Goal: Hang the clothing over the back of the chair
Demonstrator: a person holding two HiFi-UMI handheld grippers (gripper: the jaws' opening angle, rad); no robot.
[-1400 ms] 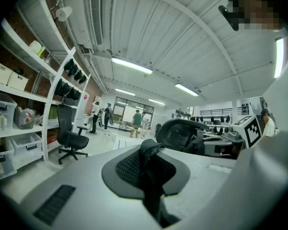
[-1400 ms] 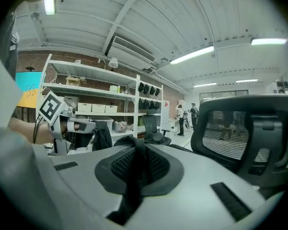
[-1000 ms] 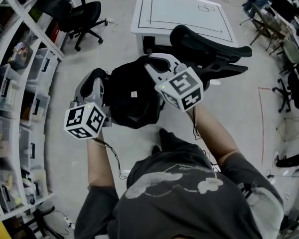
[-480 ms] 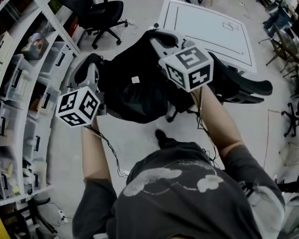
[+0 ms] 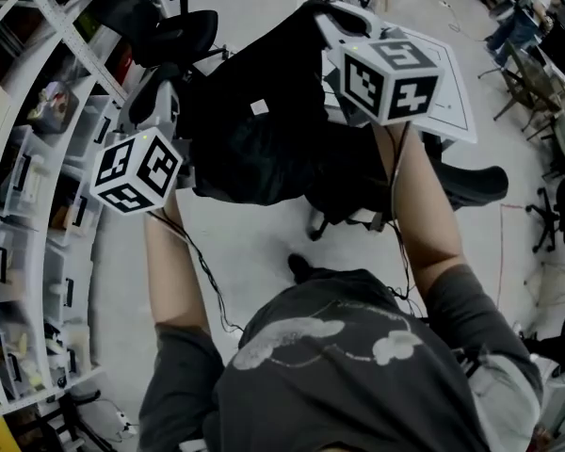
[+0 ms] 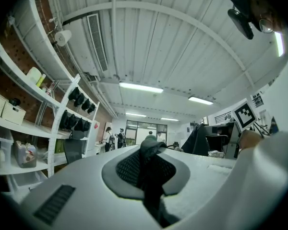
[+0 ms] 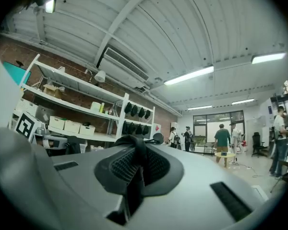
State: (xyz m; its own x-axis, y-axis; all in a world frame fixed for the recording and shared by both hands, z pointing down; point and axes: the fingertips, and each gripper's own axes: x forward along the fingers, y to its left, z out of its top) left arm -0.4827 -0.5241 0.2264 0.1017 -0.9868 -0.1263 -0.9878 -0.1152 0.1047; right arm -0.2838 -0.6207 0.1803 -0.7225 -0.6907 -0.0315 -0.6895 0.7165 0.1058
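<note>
1. The left gripper (image 6: 151, 161) has its jaws pressed together on a fold of the black clothing (image 5: 264, 139), and dark fabric bulges out along the seam between them.
2. The right gripper (image 7: 136, 161) is likewise clamped on the same garment, with a ridge of black cloth pinched between its closed jaws.
3. From the head view the clothing hangs stretched in the air between the two grippers, its lower part drooping in front of the black chair (image 5: 466, 185) – whether it touches the chair cannot be told.
4. The chair stands on a pale floor (image 5: 254, 252), just beside the near edge of a white table (image 5: 455, 111) marked with thin black lines.
5. White shelving (image 5: 38, 205) with bins runs along the left edge of the floor, and a second office chair (image 5: 184, 36) stands near it.
6. Overhead is a white ribbed ceiling (image 6: 173, 47) with strip lights (image 6: 140, 87); people (image 7: 222, 140) stand at the far end of the room.
7. A small white tag (image 5: 259, 107) sits on the garment – too small to read. Each marker cube (image 5: 137, 170) carries black-and-white squares, no letters.
</note>
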